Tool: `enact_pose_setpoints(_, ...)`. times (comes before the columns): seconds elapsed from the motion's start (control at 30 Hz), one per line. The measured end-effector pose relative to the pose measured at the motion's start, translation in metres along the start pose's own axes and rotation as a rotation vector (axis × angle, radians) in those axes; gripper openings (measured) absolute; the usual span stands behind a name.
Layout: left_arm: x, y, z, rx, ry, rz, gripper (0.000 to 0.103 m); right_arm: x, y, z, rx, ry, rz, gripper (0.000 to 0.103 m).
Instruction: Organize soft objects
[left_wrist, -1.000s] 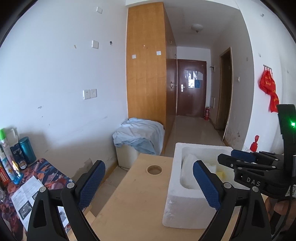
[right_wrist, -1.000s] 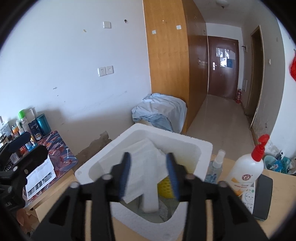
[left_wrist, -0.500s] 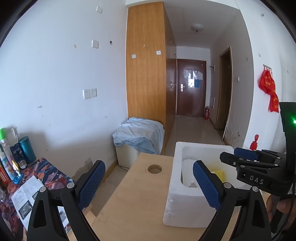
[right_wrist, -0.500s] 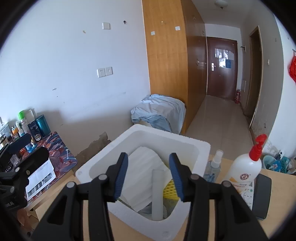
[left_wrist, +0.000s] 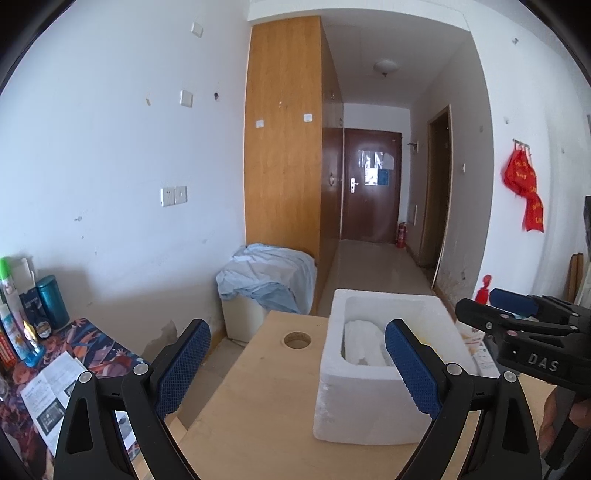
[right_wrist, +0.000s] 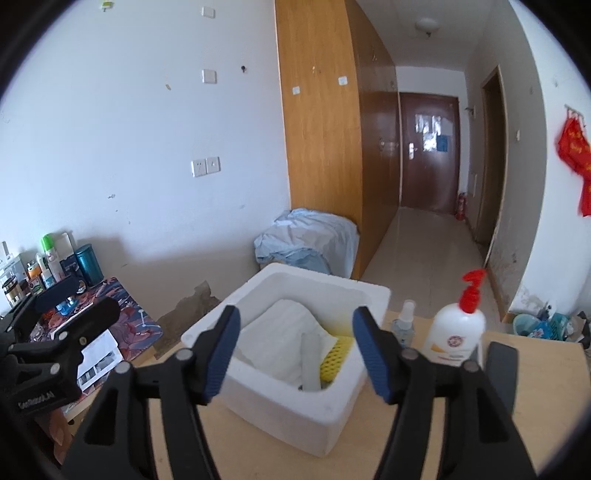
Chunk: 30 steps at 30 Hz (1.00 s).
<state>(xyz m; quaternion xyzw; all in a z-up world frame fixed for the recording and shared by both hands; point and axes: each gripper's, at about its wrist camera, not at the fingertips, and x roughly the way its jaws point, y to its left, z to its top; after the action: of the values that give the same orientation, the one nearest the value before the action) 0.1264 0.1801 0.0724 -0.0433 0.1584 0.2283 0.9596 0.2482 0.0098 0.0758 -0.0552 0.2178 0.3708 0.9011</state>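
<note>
A white foam box stands on the wooden table; it also shows in the left wrist view. Inside lie a white padded sheet, a grey-white foam tube and a yellow foam net. The white sheet also shows in the left wrist view. My right gripper is open and empty, above the box's near side. My left gripper is open and empty, left of the box. Each gripper is seen from the other's camera.
A white pump bottle with red top, a small spray bottle and a black device stand right of the box. The table has a round cable hole. A low side table with bottles and papers stands left.
My right gripper opened wide and pulled back and up from the box, leaving the white foam tube inside. The left gripper drew back slightly, staying open.
</note>
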Motion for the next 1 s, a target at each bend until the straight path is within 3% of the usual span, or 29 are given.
enact_pose_setpoints(0.47, -0.077, -0.014, -0.005, 0.020, -0.077, -0.054, 0.103, -0.089, -0.002, -0.025, 0.039, -0.095, -0.066, 0.079)
enact_pose_setpoints(0.6, -0.091, -0.019, -0.009, 0.027, -0.089, -0.072, 0.103, -0.118, -0.007, -0.035, 0.069, -0.145, -0.091, 0.091)
enact_pose_setpoints(0.77, -0.106, -0.024, -0.012, 0.033, -0.100, -0.105, 0.103, -0.141, -0.008, -0.047, 0.074, -0.177, -0.125, 0.092)
enact_pose_setpoints(0.9, -0.116, -0.035, -0.018, 0.046, -0.104, -0.140, 0.103, -0.157, -0.011, -0.058, 0.084, -0.216, -0.142, 0.102)
enact_pose_setpoints(1.0, -0.123, -0.044, -0.024, 0.064, -0.105, -0.158, 0.103, -0.168, -0.014, -0.065, 0.094, -0.248, -0.155, 0.103)
